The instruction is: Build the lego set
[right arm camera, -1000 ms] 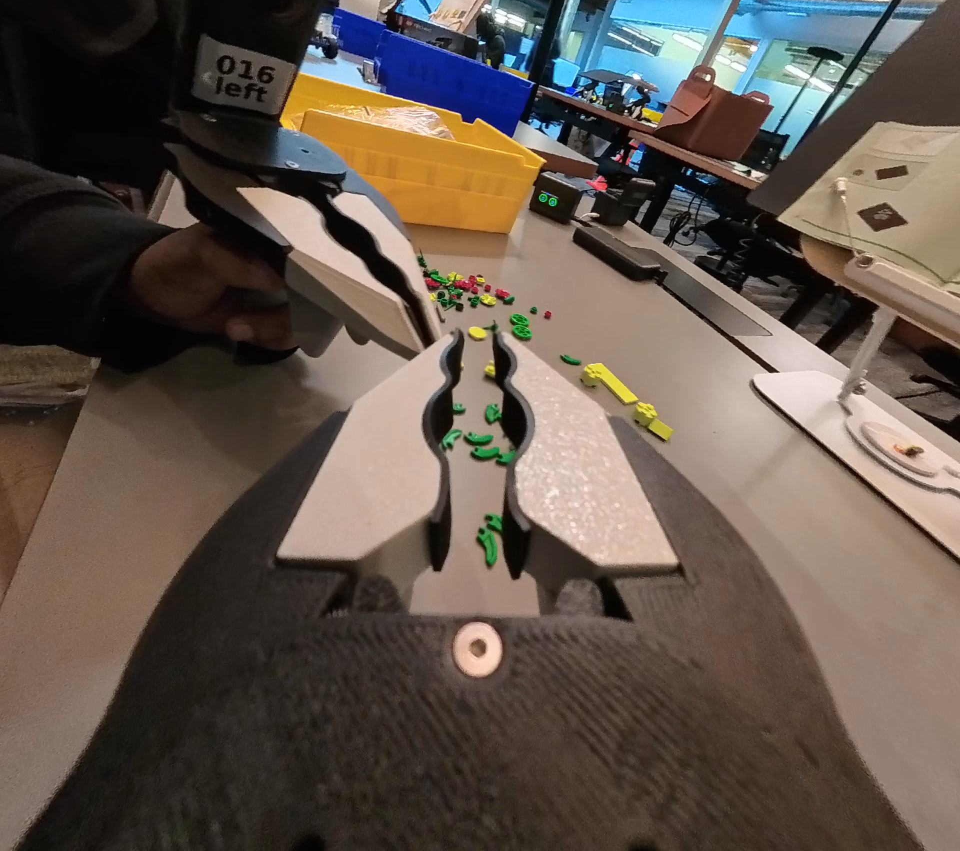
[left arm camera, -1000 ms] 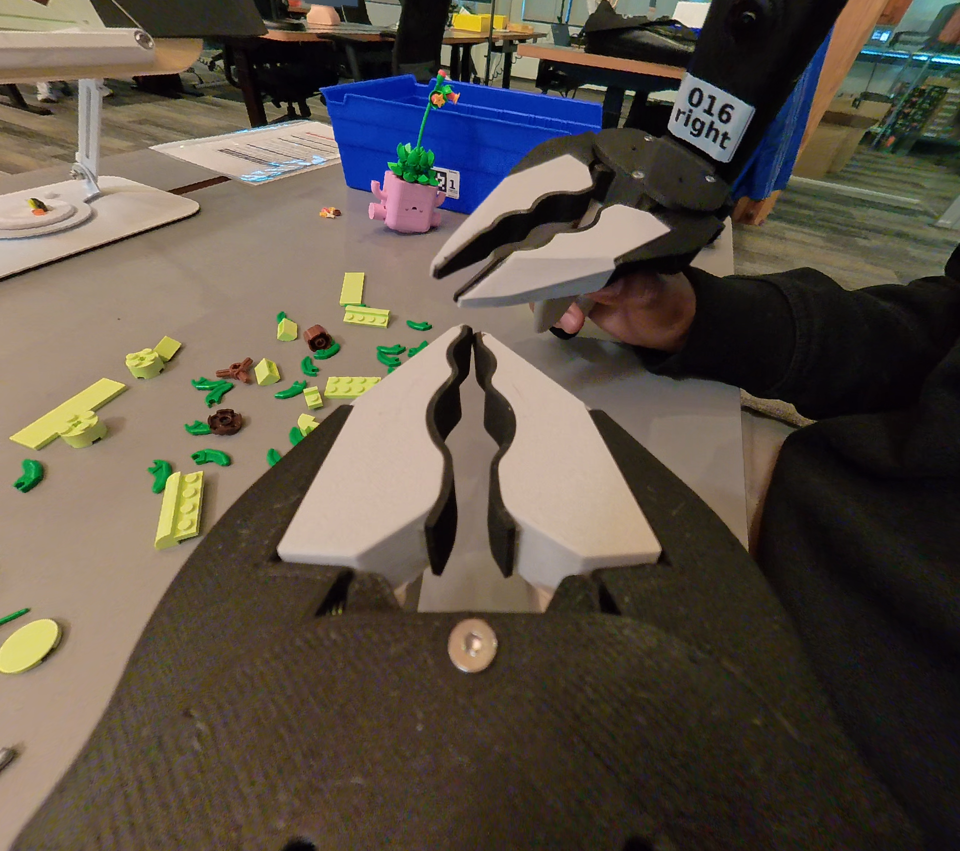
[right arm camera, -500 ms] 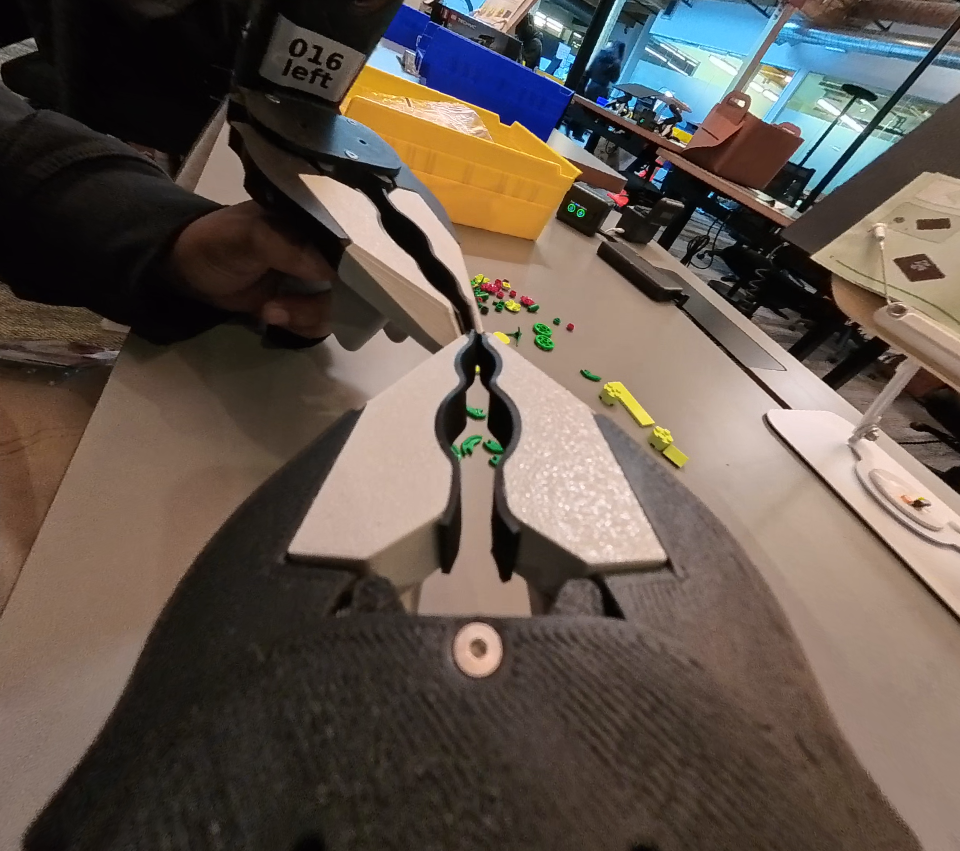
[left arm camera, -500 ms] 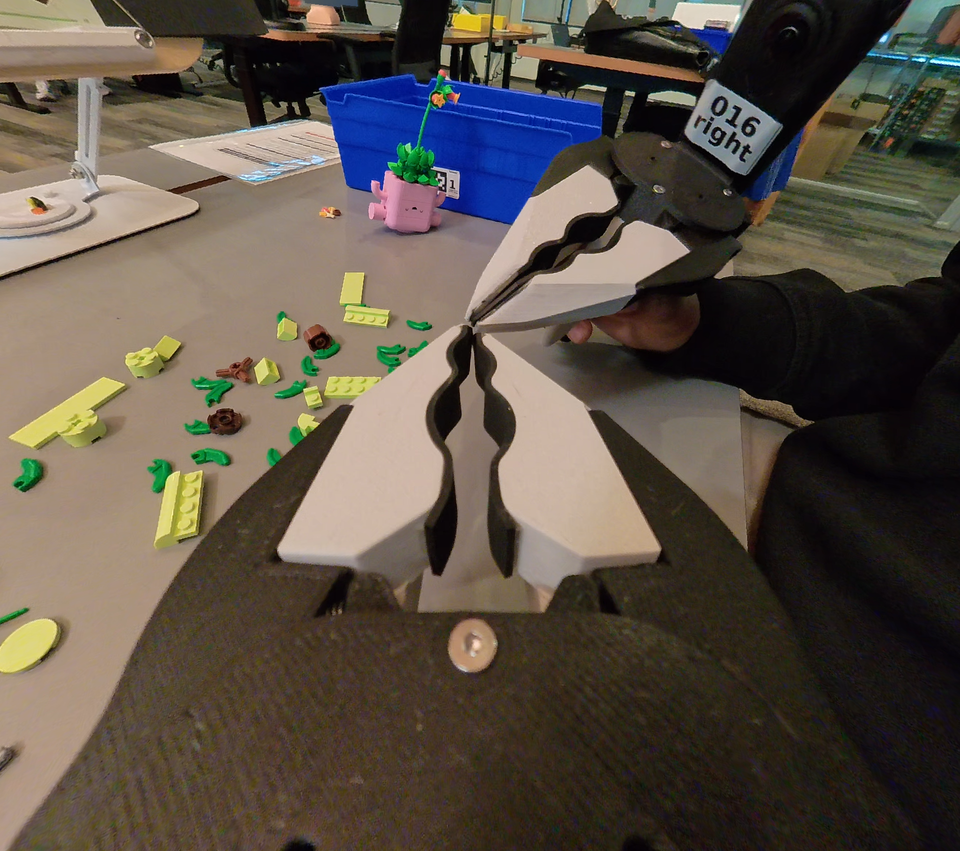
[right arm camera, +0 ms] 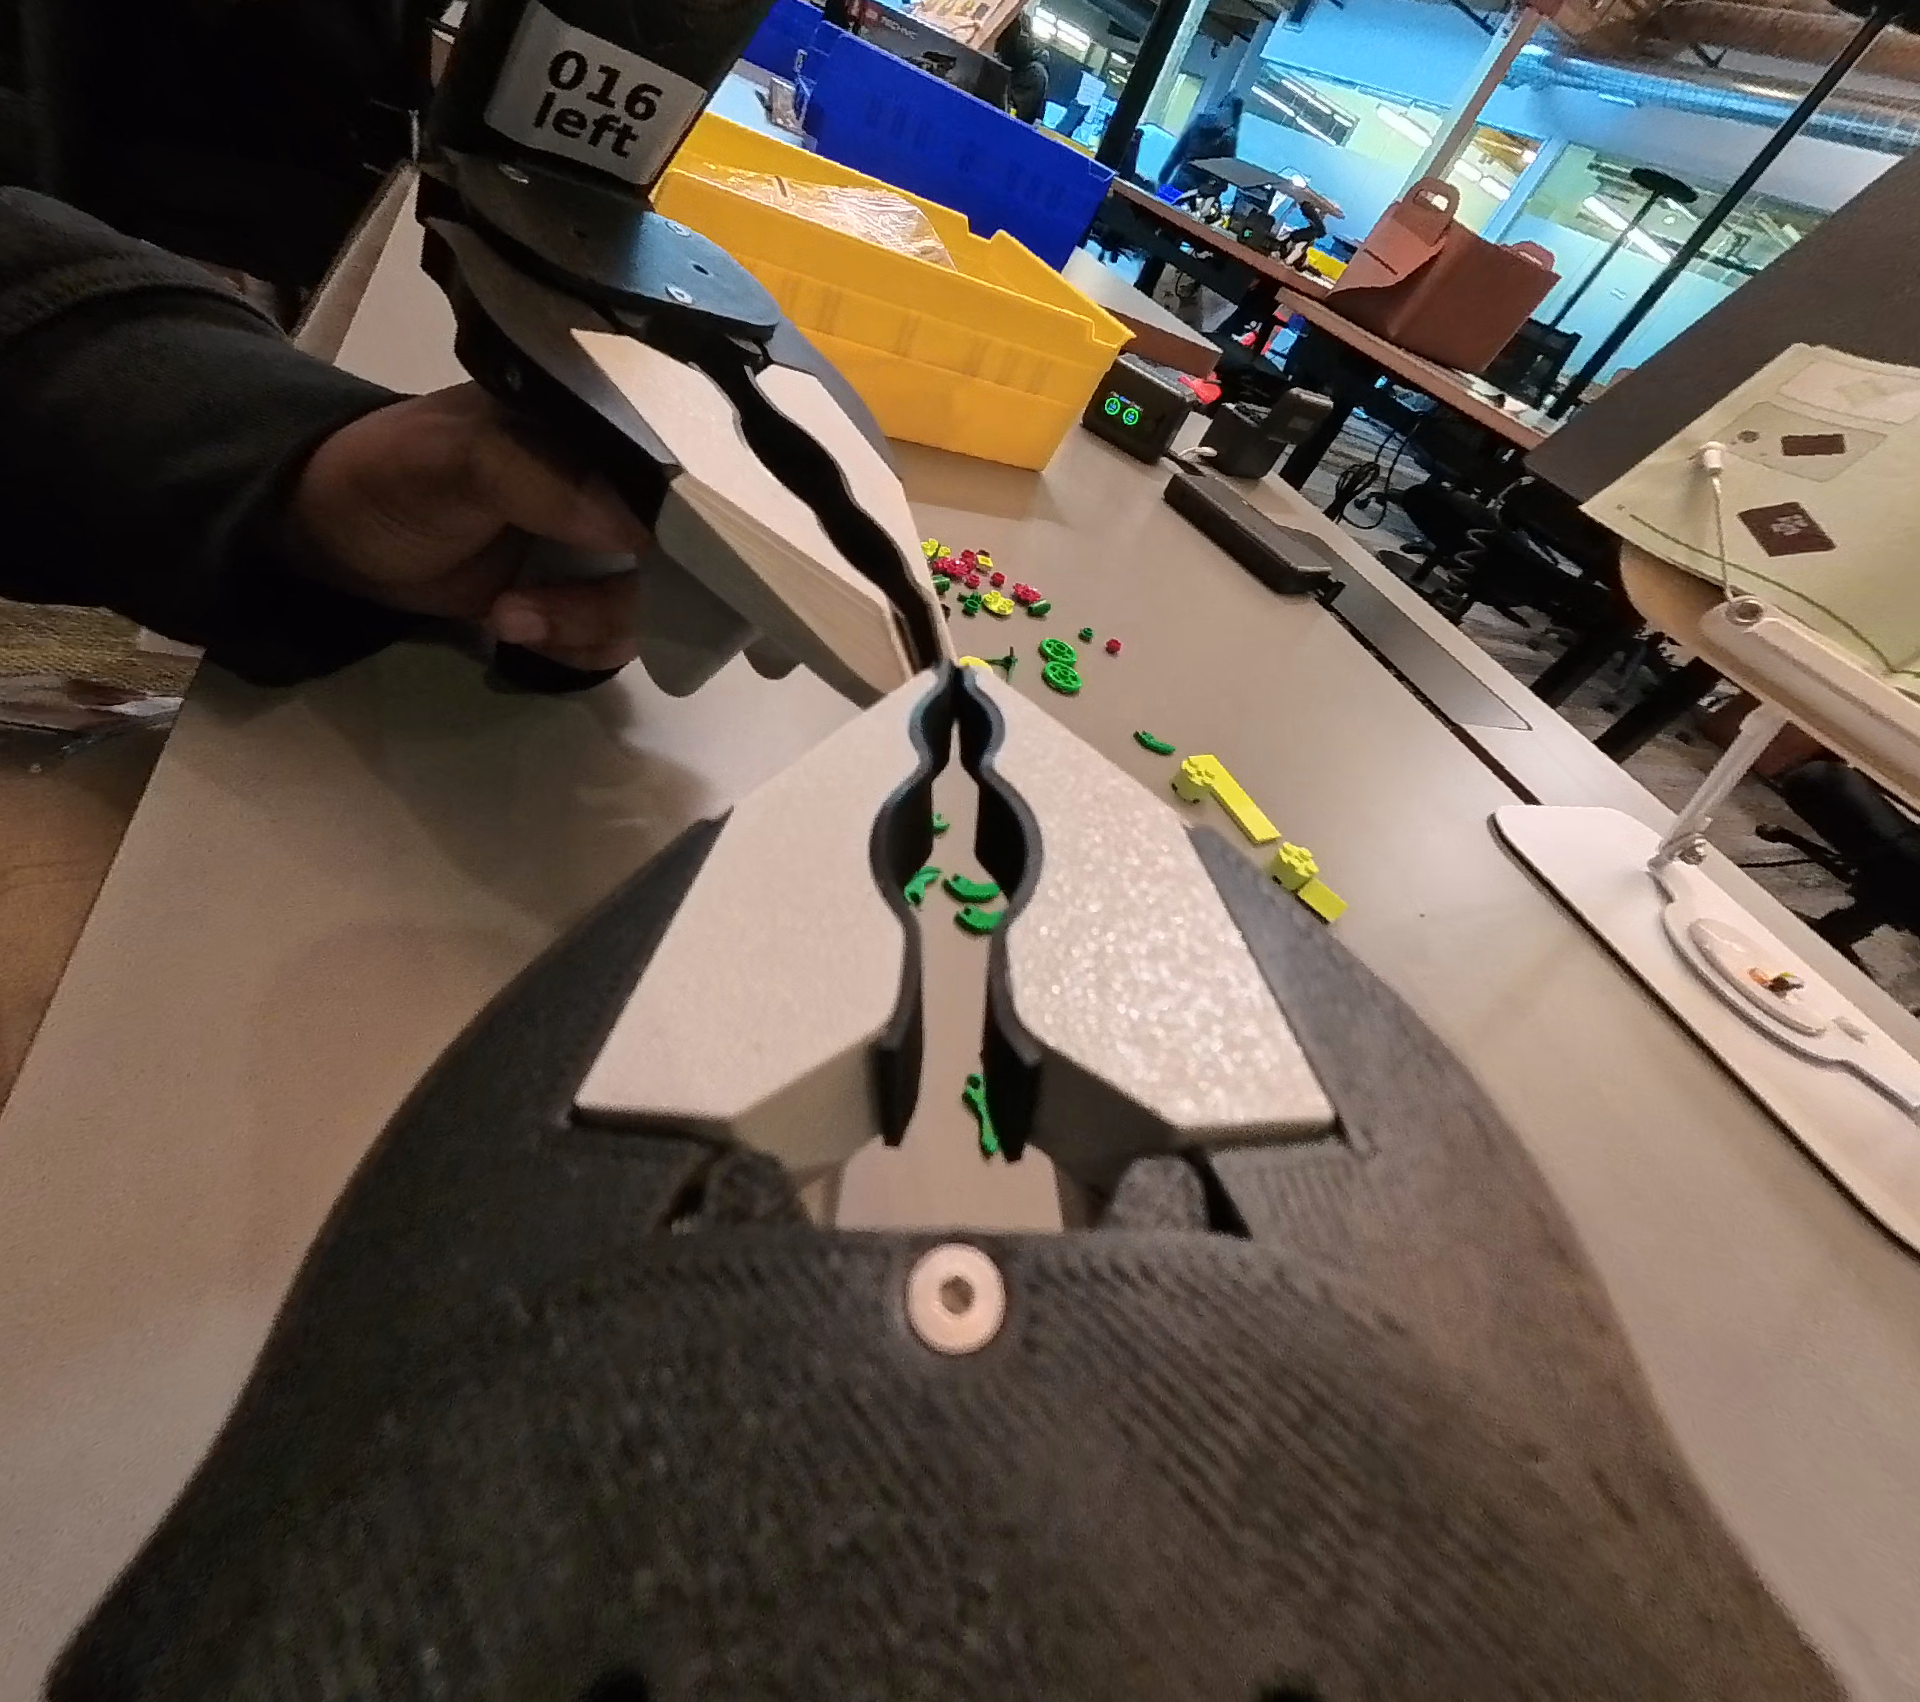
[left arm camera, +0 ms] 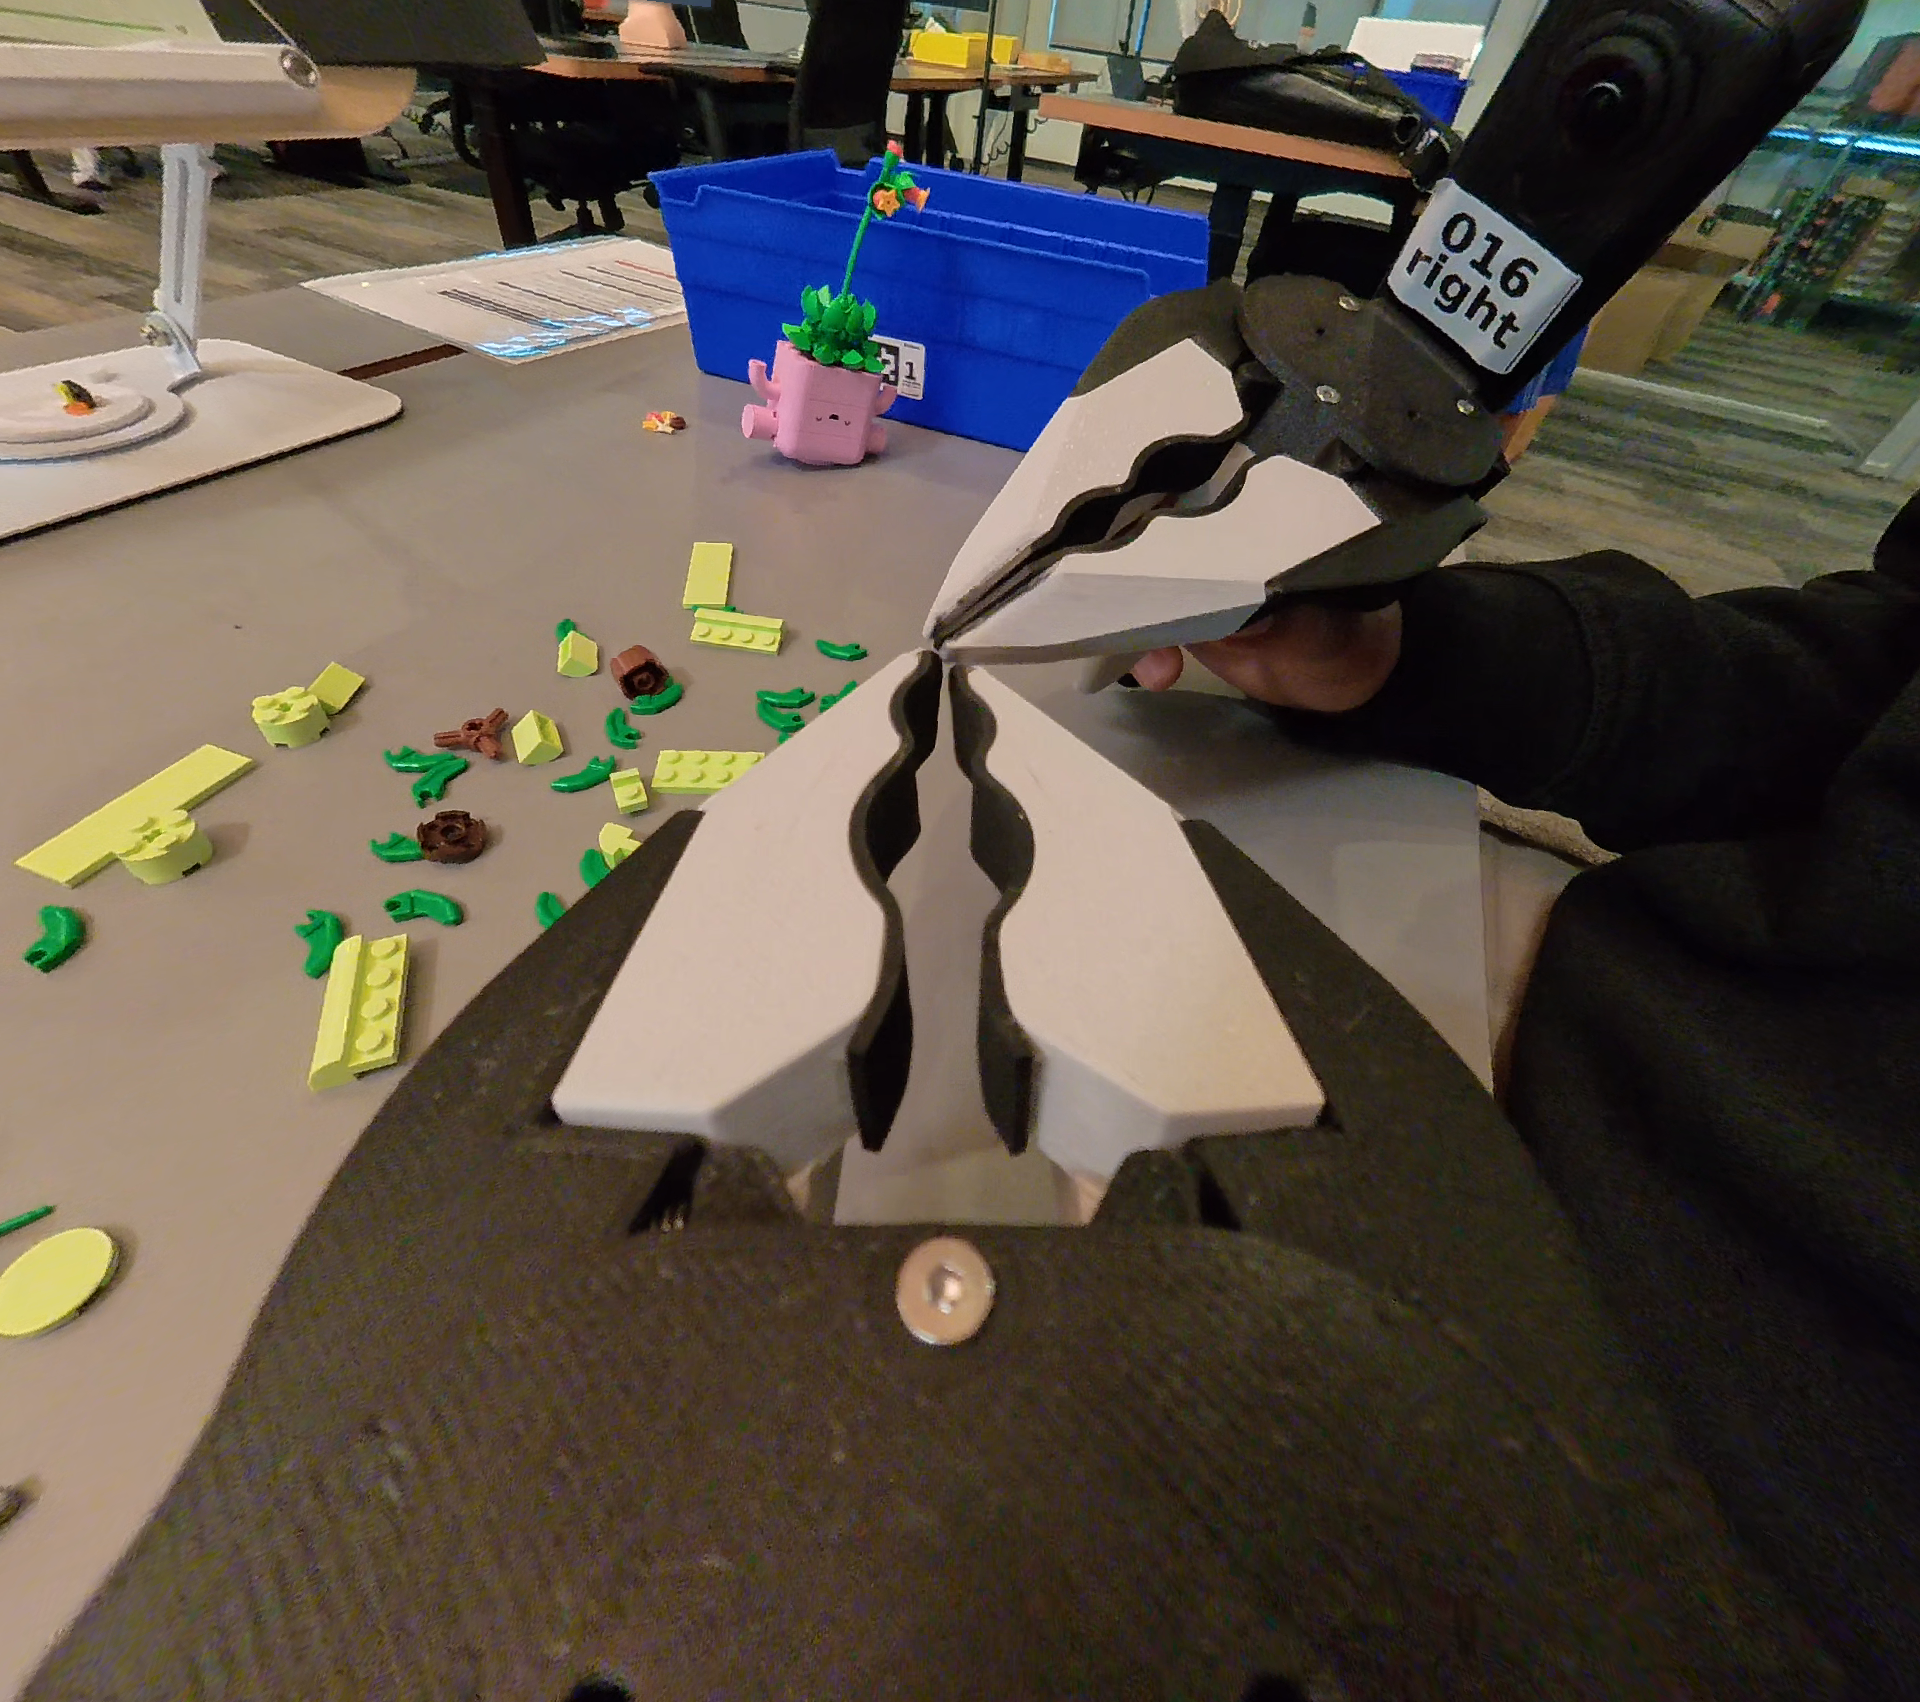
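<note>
Loose lego pieces lie on the grey table: lime plates, green leaves and brown bits. A built pink lego pot with a green plant and flower stands farther back. My left gripper is shut, with nothing seen between its tips. My right gripper is shut and empty, and its tip touches the left gripper's tip above the table. In the right wrist view the right gripper meets the left gripper the same way. More red, yellow and green pieces lie beyond.
A blue bin stands behind the pink pot. A yellow bin stands at the table's far end. An instruction booklet rests on a white stand. Dark sleeves reach in from the right. Left and right tips are no more than a few centimetres apart.
My right gripper has closed and swung down and left until its tip met the left gripper's tip. My left gripper has stayed in place.
</note>
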`<state>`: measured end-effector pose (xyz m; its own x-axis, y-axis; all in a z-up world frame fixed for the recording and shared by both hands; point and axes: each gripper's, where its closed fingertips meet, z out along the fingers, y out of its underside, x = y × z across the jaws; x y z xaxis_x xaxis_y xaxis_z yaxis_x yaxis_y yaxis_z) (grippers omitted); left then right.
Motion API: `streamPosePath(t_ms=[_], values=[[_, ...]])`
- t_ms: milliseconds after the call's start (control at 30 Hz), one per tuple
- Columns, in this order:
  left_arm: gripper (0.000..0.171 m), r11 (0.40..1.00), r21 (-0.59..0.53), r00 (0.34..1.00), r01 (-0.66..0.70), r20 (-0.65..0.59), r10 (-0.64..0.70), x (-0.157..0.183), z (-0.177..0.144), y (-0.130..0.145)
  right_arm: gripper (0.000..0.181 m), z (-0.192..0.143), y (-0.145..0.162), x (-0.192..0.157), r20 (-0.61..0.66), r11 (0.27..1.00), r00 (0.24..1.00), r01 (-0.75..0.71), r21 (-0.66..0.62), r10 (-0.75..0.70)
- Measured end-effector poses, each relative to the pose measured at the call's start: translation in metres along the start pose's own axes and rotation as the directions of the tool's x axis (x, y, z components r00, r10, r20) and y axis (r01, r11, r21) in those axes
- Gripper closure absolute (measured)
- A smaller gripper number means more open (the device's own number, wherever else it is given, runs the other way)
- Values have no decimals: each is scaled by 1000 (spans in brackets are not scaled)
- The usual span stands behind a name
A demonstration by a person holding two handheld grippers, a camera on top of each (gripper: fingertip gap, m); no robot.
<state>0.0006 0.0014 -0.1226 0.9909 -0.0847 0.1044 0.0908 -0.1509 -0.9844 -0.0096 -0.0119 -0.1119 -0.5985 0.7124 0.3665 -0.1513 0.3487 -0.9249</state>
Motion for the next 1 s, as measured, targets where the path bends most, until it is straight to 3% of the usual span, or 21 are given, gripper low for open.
streamPosePath(t_ms=[200, 533, 1000], values=[[171, 1000, 11, 1000, 19, -5, -19, -2, -1, -1, 181, -1, 15, 21, -88, 995, 993, -82, -51, 77], [171, 998, 25, 998, 55, -11, -55, -5, -3, -3, 181, -6, 24, 39, -121, 969, 964, -244, -30, 239], [171, 993, 54, 994, 110, -21, -109, -10, -6, -5, 181, -6, 26, 40, -122, 969, 963, -245, -42, 238]])
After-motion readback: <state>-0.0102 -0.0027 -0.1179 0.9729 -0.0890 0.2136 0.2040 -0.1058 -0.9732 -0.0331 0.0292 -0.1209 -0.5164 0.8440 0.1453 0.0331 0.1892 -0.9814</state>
